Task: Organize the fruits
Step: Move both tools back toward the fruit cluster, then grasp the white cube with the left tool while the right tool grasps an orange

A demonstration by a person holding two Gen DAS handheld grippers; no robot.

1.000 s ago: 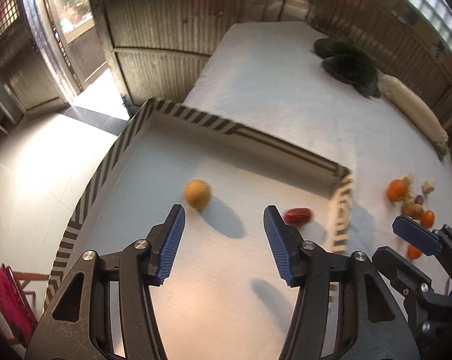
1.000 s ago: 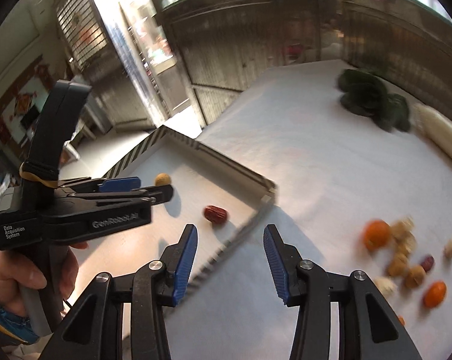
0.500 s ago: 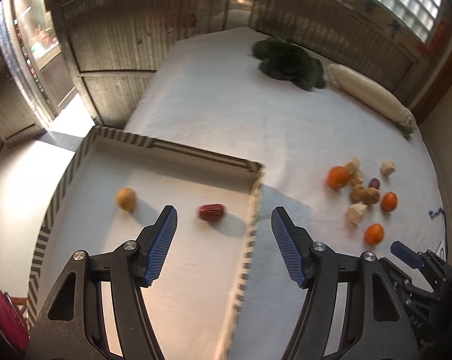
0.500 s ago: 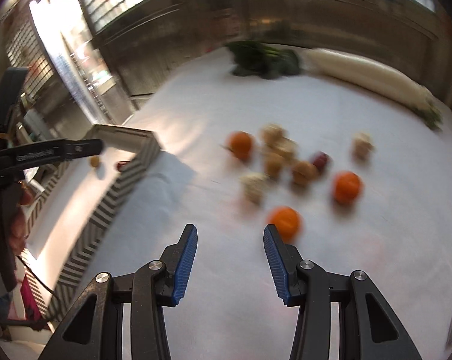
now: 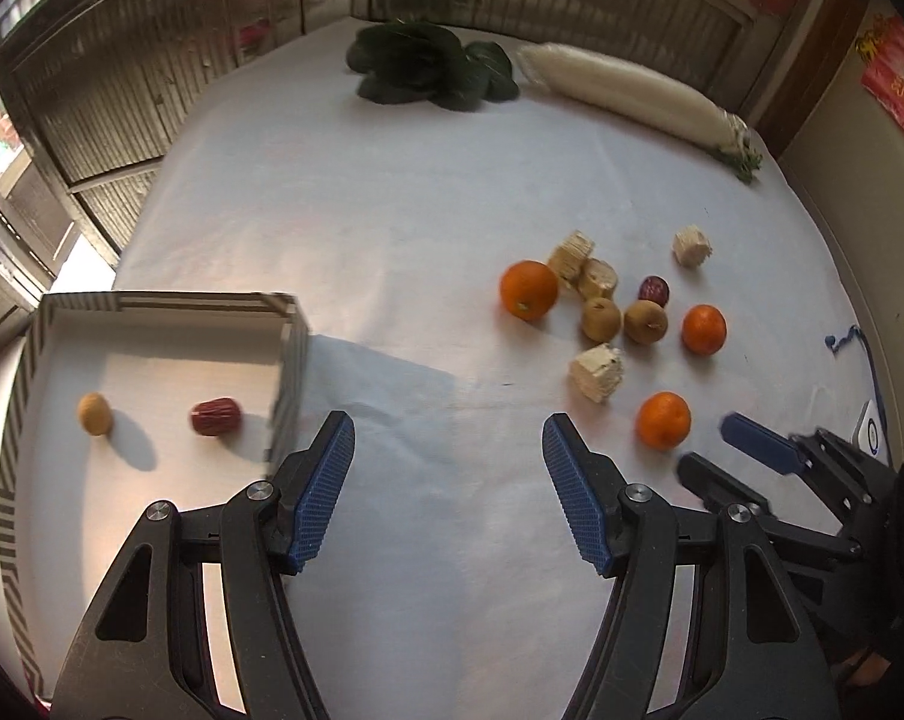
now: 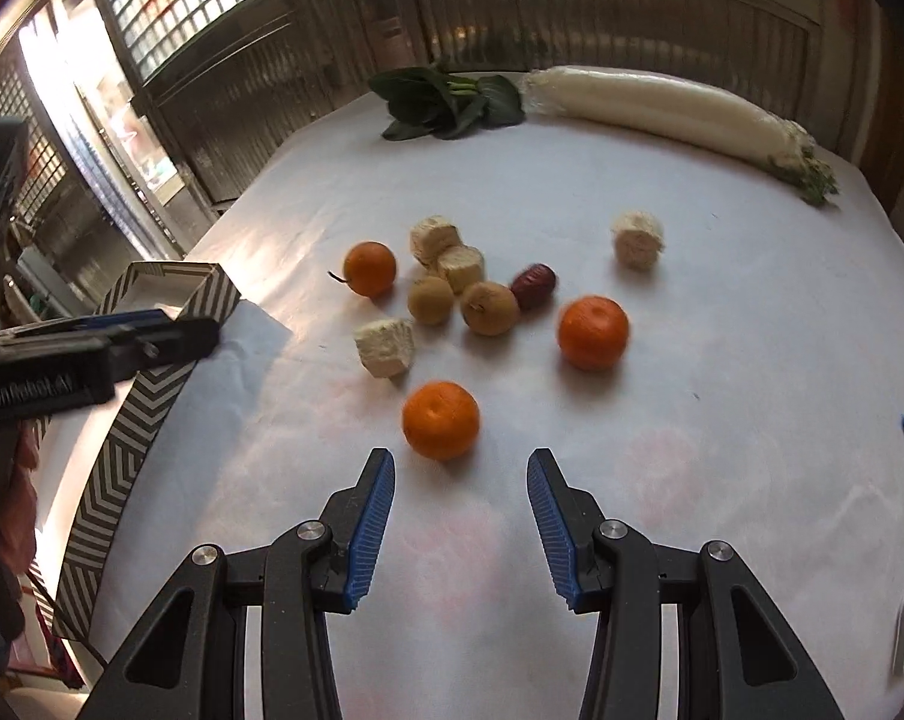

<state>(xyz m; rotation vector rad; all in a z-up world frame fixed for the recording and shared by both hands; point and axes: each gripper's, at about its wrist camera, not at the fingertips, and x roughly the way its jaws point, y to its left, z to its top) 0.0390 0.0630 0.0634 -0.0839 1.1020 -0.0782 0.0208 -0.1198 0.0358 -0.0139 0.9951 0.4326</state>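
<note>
Two fruits already lay in the striped tray (image 5: 293, 354) at the table's left edge: a small yellow-brown fruit (image 5: 95, 414) and a red date (image 5: 215, 417). A second earlier our left gripper (image 5: 446, 480) had hung over that tray; now it had swung out across the white tablecloth (image 5: 392, 228), and the tray's near corner sat just left of its fingers. Our right gripper (image 6: 459, 525) had come off the tray side too and now faced the loose pile near the table's middle. We judged one drop-off done and the next pick beginning.

Left jaws stood moderately wide, wider than a second before, with nothing between them, only bare cloth. Right jaws stood narrower, unchanged, and also empty. The nearest orange (image 6: 441, 420) lay just ahead of the right fingertips (image 6: 380, 480), apart from them. Behind it lay two more oranges (image 6: 592, 333), two brown fruits (image 6: 489, 307), another date (image 6: 534, 286) and pale cut chunks (image 6: 386, 347).
</note>
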